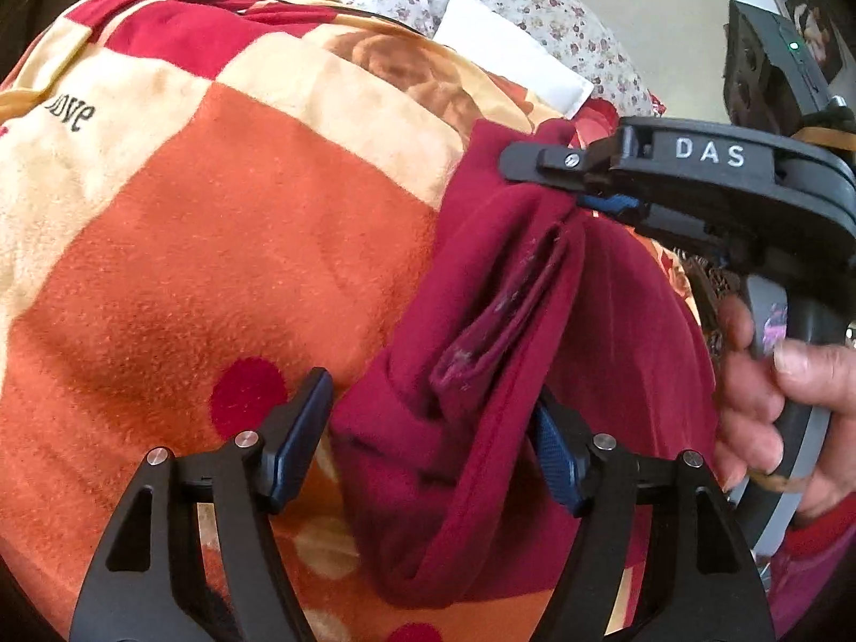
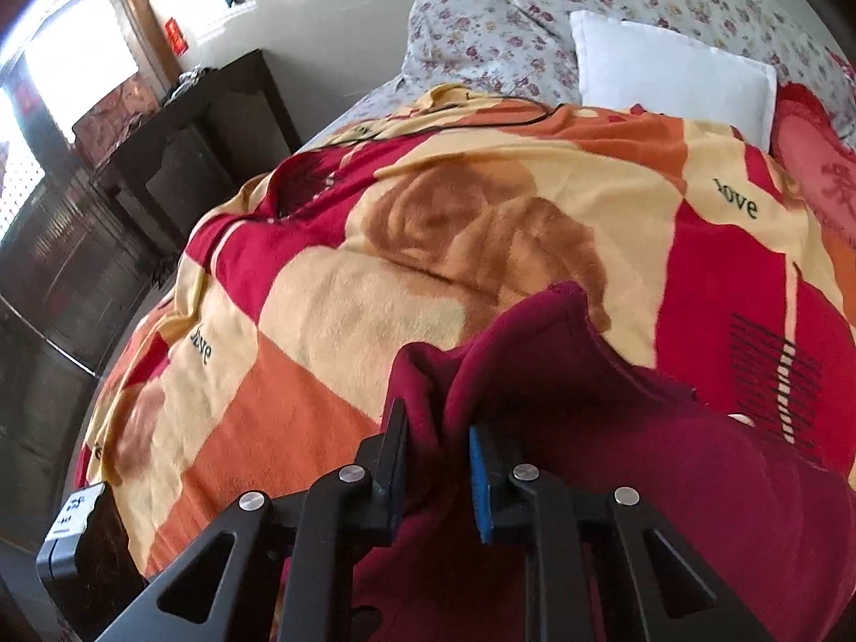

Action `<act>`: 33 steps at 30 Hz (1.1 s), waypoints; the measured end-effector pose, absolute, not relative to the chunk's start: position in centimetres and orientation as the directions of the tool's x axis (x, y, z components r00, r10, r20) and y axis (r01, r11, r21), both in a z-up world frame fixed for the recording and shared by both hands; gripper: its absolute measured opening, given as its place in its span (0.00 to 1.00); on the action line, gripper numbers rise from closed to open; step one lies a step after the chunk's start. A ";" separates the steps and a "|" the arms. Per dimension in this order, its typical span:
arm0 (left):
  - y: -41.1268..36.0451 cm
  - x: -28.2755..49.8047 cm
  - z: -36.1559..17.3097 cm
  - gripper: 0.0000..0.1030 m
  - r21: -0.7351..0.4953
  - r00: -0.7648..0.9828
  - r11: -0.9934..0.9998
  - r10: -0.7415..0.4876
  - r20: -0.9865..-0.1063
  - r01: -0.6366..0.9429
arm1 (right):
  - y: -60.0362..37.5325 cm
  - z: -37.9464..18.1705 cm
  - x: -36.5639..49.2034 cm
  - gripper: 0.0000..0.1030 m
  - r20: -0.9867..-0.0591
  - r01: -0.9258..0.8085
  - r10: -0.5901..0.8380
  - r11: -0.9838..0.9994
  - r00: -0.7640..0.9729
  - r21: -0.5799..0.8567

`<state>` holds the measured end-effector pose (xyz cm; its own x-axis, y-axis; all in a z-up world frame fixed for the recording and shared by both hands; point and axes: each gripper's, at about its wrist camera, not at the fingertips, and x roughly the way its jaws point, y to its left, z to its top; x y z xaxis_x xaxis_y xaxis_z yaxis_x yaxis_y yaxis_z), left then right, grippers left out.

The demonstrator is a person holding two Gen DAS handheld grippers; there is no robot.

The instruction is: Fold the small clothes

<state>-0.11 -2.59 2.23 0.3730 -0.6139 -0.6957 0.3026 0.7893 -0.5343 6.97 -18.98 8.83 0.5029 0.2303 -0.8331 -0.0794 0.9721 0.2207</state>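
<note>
A dark red small garment [image 1: 481, 331] hangs bunched above an orange, cream and red blanket [image 1: 224, 246]. My left gripper [image 1: 433, 428] is wide open, its jaws on either side of the garment's lower folds. My right gripper [image 1: 575, 190] comes in from the right, shut on the garment's upper edge. In the right wrist view my right gripper [image 2: 436, 449] pinches a fold of the garment [image 2: 615, 455], which drapes to the right over the blanket [image 2: 428, 267].
A white pillow [image 2: 669, 75] and floral bedding [image 2: 481, 37] lie at the bed's head. A red heart cushion [image 2: 818, 160] lies at right. A dark wooden cabinet [image 2: 176, 160] stands left of the bed. A hand [image 1: 765, 390] holds the right gripper's handle.
</note>
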 end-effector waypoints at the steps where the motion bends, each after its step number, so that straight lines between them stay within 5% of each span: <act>1: -2.7 -0.1 2.2 0.69 -0.538 0.373 0.788 -0.616 -0.694 0.299 | -19.0 8.7 7.1 0.18 -0.836 -0.072 0.226 0.973 0.499 0.220; 3: -2.8 0.0 2.1 0.69 -0.542 0.376 0.786 -0.618 -0.690 0.297 | -18.7 8.5 7.4 0.22 -0.844 -0.066 0.216 0.975 0.490 0.211; 6: -3.2 -0.4 2.2 0.69 -0.527 0.387 0.793 -0.610 -0.692 0.307 | -17.8 8.4 7.9 0.49 -0.854 -0.069 0.195 0.980 0.482 0.185; 16: -3.2 -0.9 2.1 0.69 -0.525 0.392 0.786 -0.618 -0.681 0.327 | -14.7 6.7 9.1 0.71 -0.889 -0.106 0.012 0.993 0.457 -0.041; 18: -3.3 -0.8 2.1 0.69 -0.517 0.393 0.787 -0.616 -0.682 0.336 | -14.7 6.6 8.9 0.69 -0.882 -0.111 0.006 0.992 0.471 -0.053; 22: -3.5 -1.1 2.3 0.67 -0.505 0.374 0.787 -0.614 -0.695 0.354 | -15.9 7.1 8.1 0.44 -0.868 -0.103 0.025 0.994 0.496 -0.030; 27: -3.9 -1.1 3.1 0.37 -0.490 0.359 0.789 -0.608 -0.708 0.370 | -17.8 8.2 6.9 0.24 -0.857 -0.100 0.141 0.989 0.496 0.106; 33: -4.7 -2.1 5.6 0.28 -0.457 0.369 0.787 -0.604 -0.706 0.413 | -20.1 10.6 4.3 0.18 -0.799 -0.087 0.252 0.966 0.546 0.244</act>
